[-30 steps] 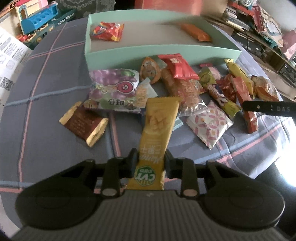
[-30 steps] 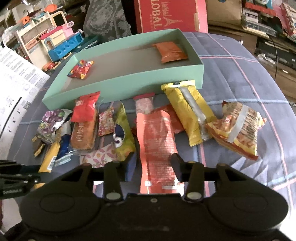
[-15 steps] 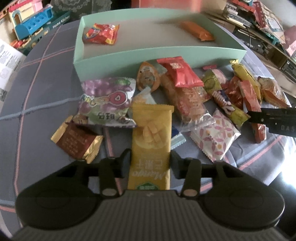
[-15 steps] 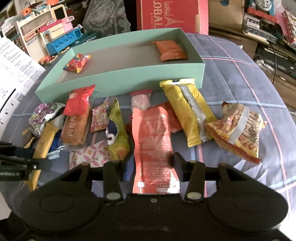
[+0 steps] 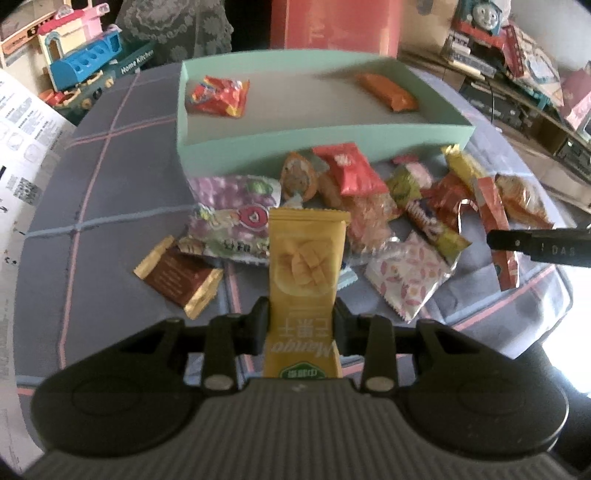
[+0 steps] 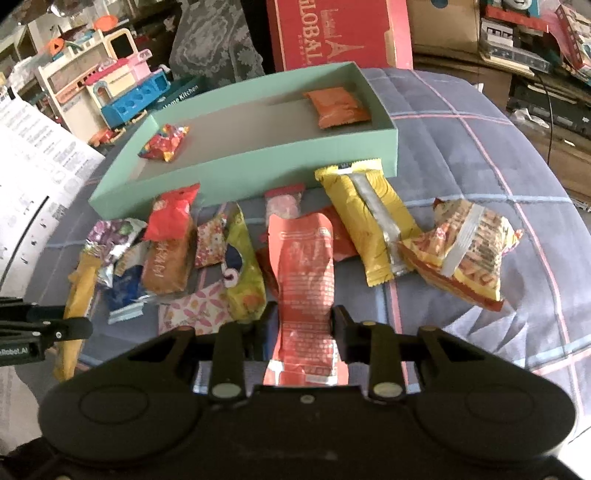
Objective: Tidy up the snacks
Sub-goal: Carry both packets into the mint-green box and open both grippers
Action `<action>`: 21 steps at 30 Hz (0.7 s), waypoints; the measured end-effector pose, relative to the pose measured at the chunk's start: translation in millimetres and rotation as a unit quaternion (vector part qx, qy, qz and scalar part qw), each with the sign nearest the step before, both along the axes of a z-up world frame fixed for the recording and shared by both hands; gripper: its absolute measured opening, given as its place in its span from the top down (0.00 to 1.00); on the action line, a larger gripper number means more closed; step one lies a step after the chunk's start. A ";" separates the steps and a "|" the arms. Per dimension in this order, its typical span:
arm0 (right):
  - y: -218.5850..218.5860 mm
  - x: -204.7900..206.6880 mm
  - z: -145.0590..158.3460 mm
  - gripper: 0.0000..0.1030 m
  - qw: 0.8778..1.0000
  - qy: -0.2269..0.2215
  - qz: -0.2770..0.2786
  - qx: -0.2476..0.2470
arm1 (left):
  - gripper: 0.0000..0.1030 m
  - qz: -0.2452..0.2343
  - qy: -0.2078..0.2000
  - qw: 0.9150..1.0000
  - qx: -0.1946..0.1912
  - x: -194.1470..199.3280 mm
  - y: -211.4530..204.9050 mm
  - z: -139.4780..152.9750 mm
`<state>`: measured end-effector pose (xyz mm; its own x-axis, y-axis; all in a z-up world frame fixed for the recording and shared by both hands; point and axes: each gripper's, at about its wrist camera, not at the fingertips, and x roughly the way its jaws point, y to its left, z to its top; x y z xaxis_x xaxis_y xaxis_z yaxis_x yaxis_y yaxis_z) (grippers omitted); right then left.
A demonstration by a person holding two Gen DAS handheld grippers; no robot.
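A shallow teal box (image 5: 332, 144) stands at the back of the checked cloth. It holds a red-and-yellow packet (image 5: 218, 96) and an orange packet (image 5: 388, 92). My left gripper (image 5: 301, 314) is shut on a yellow mango packet (image 5: 306, 258), held upright above the snack pile. My right gripper (image 6: 303, 321) has its jaws closing on a long red packet (image 6: 301, 258). The pads press its lower part, and its top end curls up over the other snacks. One right finger (image 5: 535, 245) shows in the left wrist view beside that packet.
Several loose snacks lie in front of the box: a purple grape bag (image 5: 232, 206), a brown-gold packet (image 5: 177, 277), a floral packet (image 5: 406, 273), a yellow bar (image 6: 365, 221) and a crinkled orange bag (image 6: 465, 251). Toy kitchen (image 6: 122, 92), red carton (image 6: 340, 33) and papers surround the table.
The left gripper has risen a little with the mango packet, which now stands straighter. The right jaws have narrowed onto the red packet, and its top end has lifted off the pile.
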<state>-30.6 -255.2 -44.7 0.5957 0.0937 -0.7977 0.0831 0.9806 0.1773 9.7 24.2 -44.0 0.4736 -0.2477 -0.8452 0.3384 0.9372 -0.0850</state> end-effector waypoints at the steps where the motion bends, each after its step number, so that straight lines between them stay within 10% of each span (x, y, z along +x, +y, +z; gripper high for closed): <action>1: 0.6 -0.1 3.2 0.71 1.000 -0.003 0.001 0.001 | 0.67 0.002 -0.003 1.000 -0.003 0.2 0.9 3.6; 21: -10.0 101.6 81.9 0.71 0.997 -0.057 0.025 0.049 | 0.67 0.034 -0.059 0.997 -0.023 96.9 -13.0 73.7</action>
